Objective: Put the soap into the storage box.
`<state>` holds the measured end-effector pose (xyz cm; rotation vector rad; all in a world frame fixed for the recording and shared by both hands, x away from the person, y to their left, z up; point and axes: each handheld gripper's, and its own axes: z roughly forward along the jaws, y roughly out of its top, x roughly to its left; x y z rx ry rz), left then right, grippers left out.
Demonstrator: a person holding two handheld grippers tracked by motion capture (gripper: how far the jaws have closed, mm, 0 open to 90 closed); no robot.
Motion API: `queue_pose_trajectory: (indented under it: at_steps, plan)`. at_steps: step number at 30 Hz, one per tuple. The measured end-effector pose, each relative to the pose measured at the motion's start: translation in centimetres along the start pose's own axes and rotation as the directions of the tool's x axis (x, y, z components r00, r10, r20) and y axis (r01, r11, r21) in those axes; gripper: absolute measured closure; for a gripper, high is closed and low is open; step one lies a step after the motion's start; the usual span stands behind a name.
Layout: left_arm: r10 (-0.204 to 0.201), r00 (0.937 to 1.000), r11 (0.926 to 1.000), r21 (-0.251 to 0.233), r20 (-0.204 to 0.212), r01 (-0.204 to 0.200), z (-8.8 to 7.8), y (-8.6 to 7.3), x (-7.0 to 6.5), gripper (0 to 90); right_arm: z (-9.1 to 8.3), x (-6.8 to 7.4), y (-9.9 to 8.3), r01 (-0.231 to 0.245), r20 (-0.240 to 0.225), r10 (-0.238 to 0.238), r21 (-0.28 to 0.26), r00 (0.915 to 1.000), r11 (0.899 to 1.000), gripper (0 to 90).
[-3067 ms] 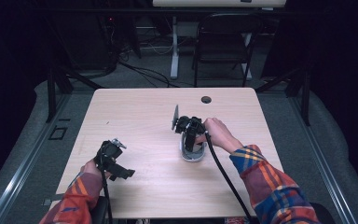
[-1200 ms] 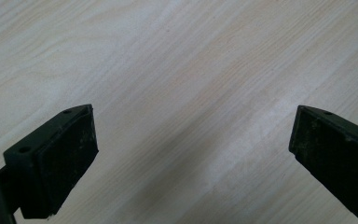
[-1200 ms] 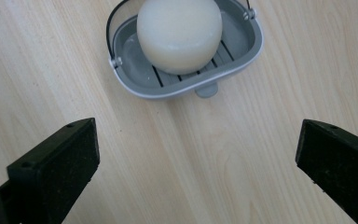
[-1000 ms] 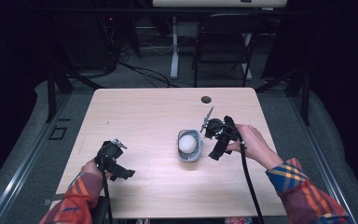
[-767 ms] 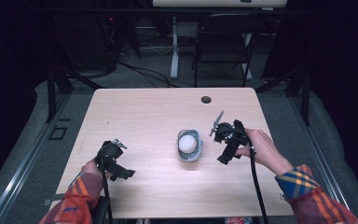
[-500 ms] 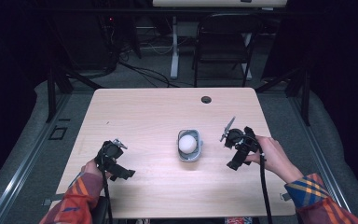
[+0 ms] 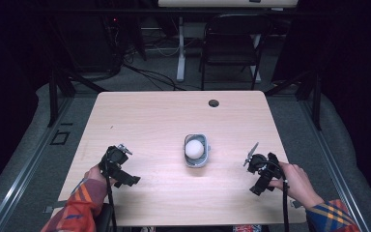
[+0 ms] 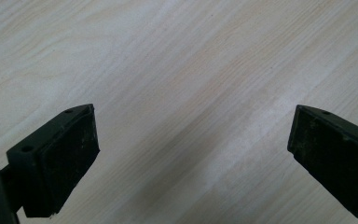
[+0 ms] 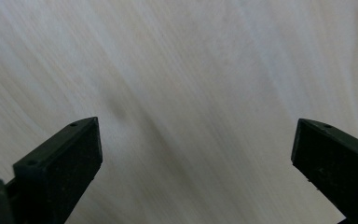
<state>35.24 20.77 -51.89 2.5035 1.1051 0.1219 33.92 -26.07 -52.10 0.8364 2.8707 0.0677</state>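
Grey container (image 7: 195, 151) sits mid-table, roughly between the two grippers and a bit farther from the person than both. One white ball (image 7: 194, 148) inside it, nothing else in there that I can see. Container's long axis runs near-to-far from the person; which end is the front, can't tell.

Left gripper (image 7: 117, 165): near the left front of the table (image 7: 149, 116), container well off to its right and slightly ahead. Held by the left hand (image 7: 95, 174), plaid sleeve (image 7: 75, 210) coming in from the bottom edge. In the left gripper view its jaws are spread wide, nothing between them, just bare wood grain below.

Right gripper (image 7: 261, 169): near the right front, container well off to its left and slightly ahead. Right hand (image 7: 293, 181) grips it from behind, cable (image 7: 285, 205) trailing back toward the person. Right gripper view: jaws wide apart, empty, looking down at the tabletop, picture a little blurred.

Both grippers low over the wood; touching it or not, can't tell.

Small dark hole (image 7: 214, 103) in the table far beyond the container
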Motion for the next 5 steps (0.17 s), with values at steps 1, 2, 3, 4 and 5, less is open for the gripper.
queue_pose_trajectory:
  at_steps: [1,2,3,4,5]
  plan:
    - [0.002,1.0,1.0,0.003,-0.001,-0.002,0.0,0.05,-0.02,1.8,0.37,0.13,-0.32,-0.013,0.004,0.013,-0.007,0.9999,1.0,3.1]
    - [0.002,1.0,1.0,0.002,0.0,-0.002,0.01,0.07,-0.04,1.7,0.52,0.13,-0.43,-0.017,0.007,0.017,-0.002,0.9998,1.0,3.0]
    - [0.003,1.0,1.0,0.002,0.001,-0.003,0.01,0.08,-0.05,1.8,0.61,0.14,-0.52,-0.028,0.008,0.028,0.004,0.9996,1.0,3.0]
    - [0.003,1.0,1.0,0.002,0.001,-0.003,0.01,0.08,-0.05,1.8,0.61,0.14,-0.52,-0.028,0.008,0.028,0.004,0.9996,1.0,3.0]
    - [0.005,1.0,1.0,0.001,0.001,-0.005,-0.01,0.09,-0.07,1.8,1.02,-0.01,-0.61,-0.047,-0.021,0.047,0.002,0.9987,0.999,3.1]
